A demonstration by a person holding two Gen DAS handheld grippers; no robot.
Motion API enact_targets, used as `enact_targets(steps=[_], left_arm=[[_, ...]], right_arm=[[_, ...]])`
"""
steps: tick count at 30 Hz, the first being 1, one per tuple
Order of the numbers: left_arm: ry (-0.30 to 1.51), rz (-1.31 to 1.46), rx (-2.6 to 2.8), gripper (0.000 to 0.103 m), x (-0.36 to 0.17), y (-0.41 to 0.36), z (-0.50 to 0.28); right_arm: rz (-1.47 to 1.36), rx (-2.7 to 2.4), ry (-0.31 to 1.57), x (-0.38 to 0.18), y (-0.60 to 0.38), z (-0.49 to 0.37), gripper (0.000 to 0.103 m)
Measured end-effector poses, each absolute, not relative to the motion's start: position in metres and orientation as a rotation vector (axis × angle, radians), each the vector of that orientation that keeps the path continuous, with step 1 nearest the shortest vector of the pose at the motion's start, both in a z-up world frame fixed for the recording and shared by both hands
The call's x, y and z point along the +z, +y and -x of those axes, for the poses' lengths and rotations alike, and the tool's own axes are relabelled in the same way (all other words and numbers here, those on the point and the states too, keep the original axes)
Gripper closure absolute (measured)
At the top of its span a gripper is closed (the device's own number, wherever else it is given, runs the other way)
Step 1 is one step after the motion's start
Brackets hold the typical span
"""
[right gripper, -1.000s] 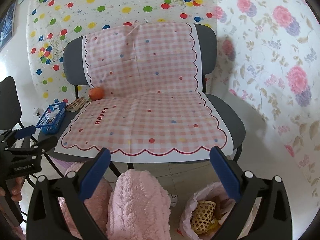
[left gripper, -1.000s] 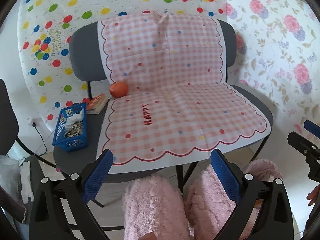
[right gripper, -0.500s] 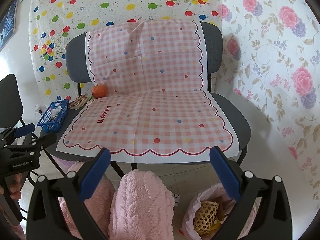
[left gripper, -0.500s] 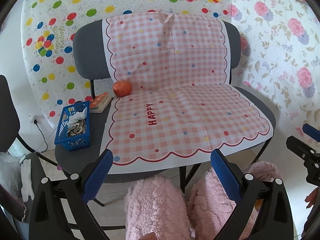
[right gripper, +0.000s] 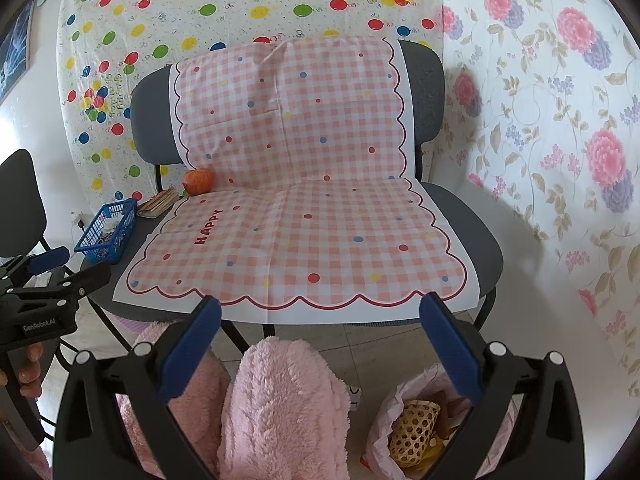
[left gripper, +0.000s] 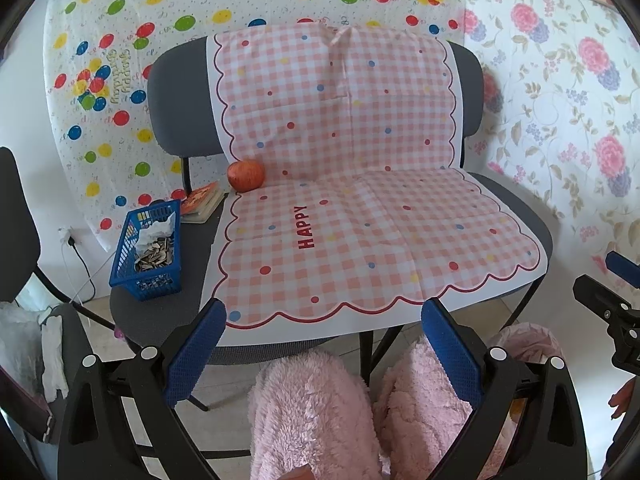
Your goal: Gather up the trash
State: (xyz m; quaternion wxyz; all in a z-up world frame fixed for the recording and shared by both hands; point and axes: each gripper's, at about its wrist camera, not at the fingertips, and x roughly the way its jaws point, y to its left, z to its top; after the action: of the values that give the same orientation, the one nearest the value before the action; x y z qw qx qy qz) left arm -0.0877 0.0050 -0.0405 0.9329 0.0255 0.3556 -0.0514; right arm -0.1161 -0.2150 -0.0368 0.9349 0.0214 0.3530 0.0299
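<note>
The collecting looks barely begun, or between rounds: both tongs hang spread and empty in front of the chair seat [left gripper: 132, 320], over the person's pink fleece knees. Going left to right: the blue basket [left gripper: 150, 248], holding seed shells and a crumpled tissue, sits ahead and to the left of the left tongs [left gripper: 320, 344], well apart from them; this is likely the trash left to gather. Behind it lie a small book [left gripper: 202, 202] and an apple [left gripper: 245, 175], at the edge of the gingham sheet [left gripper: 360, 220]. The right tongs [right gripper: 318, 336] face the bare sheet. Below and right of them, near the floor, a pink bag [right gripper: 416, 436] already holds a woven cup and scraps.
</note>
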Motion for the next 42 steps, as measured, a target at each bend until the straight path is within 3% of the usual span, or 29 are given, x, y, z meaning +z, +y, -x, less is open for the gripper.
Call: enact_targets(steps=[42], left_arm=[[0.730, -0.055, -0.103, 0.006, -0.0457, 0.0135, 0.0887]], right_arm=[[-0.051, 0.058, 0.721, -0.0395, -0.2184, 0.1201, 0.006]])
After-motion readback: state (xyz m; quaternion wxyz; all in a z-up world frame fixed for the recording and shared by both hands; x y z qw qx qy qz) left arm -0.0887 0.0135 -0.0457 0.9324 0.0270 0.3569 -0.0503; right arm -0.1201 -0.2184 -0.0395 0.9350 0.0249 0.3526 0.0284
